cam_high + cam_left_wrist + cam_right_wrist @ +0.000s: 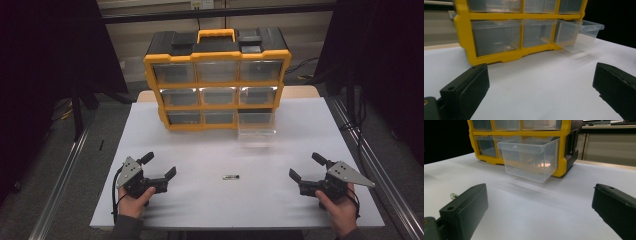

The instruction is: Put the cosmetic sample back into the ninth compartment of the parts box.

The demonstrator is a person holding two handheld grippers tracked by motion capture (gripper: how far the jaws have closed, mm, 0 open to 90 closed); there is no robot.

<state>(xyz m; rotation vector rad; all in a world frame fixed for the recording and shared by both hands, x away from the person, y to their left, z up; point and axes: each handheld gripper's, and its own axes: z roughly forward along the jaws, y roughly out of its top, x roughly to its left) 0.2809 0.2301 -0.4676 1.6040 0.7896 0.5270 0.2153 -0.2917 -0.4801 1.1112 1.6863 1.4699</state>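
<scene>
- Here, a person at the near edge of the white tabletop point(280, 150) holds two grippers low over the surface, both with jaws spread wide and nothing between them.
- The left gripper point(160, 170) hovers near the front-left corner; the right gripper point(307, 170) mirrors it near the front-right corner.
- Between them, toward the front edge and well apart from both, lies a small battery-like cylinder point(230, 176), flat on its side; a tip of it peeks past the left jaw in the right gripper view point(453, 195).
- At the far edge stands a yellow-and-black drawer organiser point(218, 80); its bottom-right clear drawer point(256, 123) is pulled out and looks empty.
- The cylinder appears light, rigid and smooth, likely to roll or skid if nudged; a hold across its middle, jaws square to its length, looks safest.
- The drawer's thin plastic probably flexes, so it wants gentle contact at its front lip.
</scene>
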